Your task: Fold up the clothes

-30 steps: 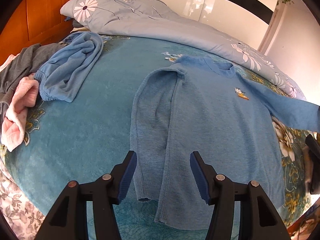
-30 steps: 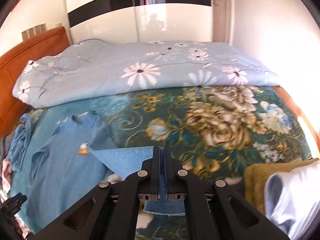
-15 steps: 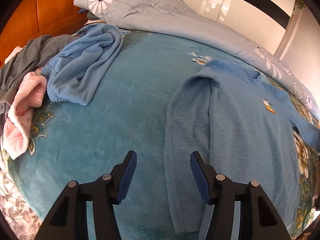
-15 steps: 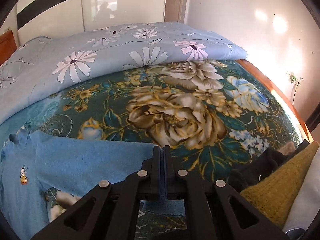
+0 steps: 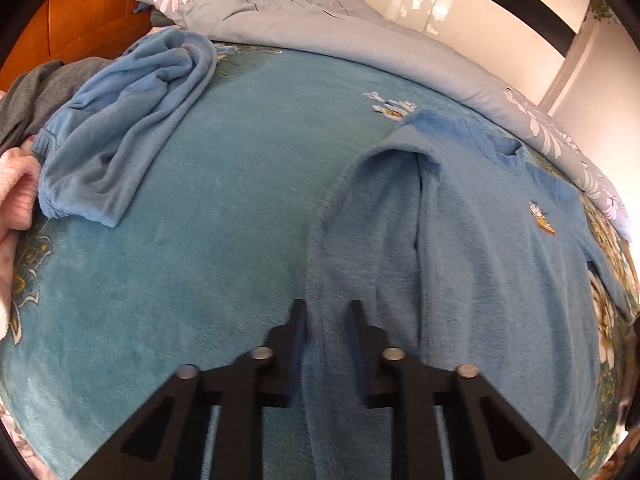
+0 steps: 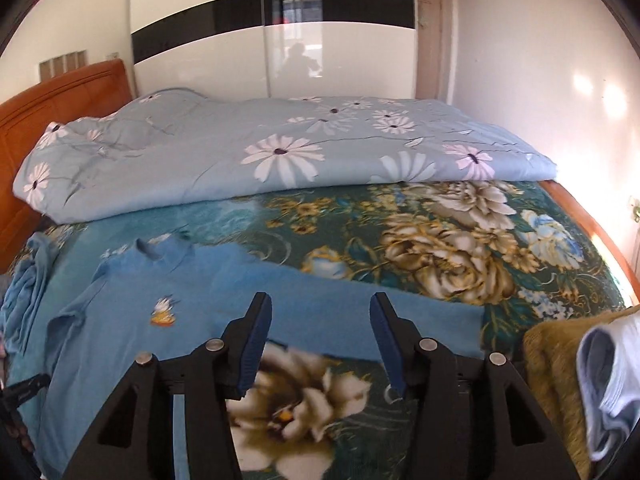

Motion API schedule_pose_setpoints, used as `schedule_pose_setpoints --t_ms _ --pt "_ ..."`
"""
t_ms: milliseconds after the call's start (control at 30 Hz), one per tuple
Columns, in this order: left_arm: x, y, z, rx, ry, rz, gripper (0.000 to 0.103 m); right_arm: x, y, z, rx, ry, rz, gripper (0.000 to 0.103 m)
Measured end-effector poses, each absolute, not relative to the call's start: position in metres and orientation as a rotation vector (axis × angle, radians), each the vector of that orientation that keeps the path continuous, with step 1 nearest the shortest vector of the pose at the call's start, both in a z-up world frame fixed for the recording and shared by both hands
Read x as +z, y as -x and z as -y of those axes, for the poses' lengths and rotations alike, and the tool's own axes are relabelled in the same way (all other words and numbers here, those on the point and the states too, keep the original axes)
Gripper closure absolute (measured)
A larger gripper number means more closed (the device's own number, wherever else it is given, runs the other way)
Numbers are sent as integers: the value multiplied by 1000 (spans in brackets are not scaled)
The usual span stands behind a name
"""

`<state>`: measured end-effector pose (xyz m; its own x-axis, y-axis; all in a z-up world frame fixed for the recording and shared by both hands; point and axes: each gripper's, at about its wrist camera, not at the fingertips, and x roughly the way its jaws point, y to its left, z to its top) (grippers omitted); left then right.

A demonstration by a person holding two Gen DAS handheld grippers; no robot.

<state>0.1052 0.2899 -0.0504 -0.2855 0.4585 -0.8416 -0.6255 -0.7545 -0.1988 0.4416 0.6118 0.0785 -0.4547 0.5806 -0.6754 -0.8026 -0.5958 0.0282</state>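
A blue long-sleeved sweater (image 5: 492,264) with a small cartoon badge lies flat on the bed. Its left sleeve (image 5: 348,240) is folded down along the body. My left gripper (image 5: 326,320) has its jaws narrowed around that sleeve, low on the fabric. In the right wrist view the sweater (image 6: 200,304) spreads leftward and its right sleeve (image 6: 432,320) lies stretched out flat. My right gripper (image 6: 320,320) is open and empty above that sleeve.
A crumpled blue garment (image 5: 128,128), grey cloth (image 5: 36,96) and pink cloth (image 5: 16,188) lie at the left. A daisy-print duvet (image 6: 256,156) runs along the far side. A mustard knit (image 6: 560,364) and a white garment (image 6: 608,384) lie at the right.
My right gripper has opened and let go of the right sleeve, which now lies flat. My left gripper has moved onto the left sleeve and narrowed its jaws around it.
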Motion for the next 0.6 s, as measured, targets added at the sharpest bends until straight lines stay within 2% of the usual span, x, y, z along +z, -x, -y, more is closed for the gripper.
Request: schedule_pose_setpoints --t_ms 133,300,367,433,600 --pt "-28 -107 -298 2124 1156 -319 97 61 -428 -580 2178 875 -462 50" --pt "52 -116 -310 2436 590 -599 98 54 -424 -561 2194 882 -476 50" --pt "68 -127 -314 2419 454 -690 98 49 -422 -556 2197 895 -500 50" --pt "61 -138 -314 2371 461 -726 97 38 -418 -550 2201 934 -522 50" --pt "-20 -157 -313 2189 725 -823 97 1 -403 -533 2198 1065 -575 50"
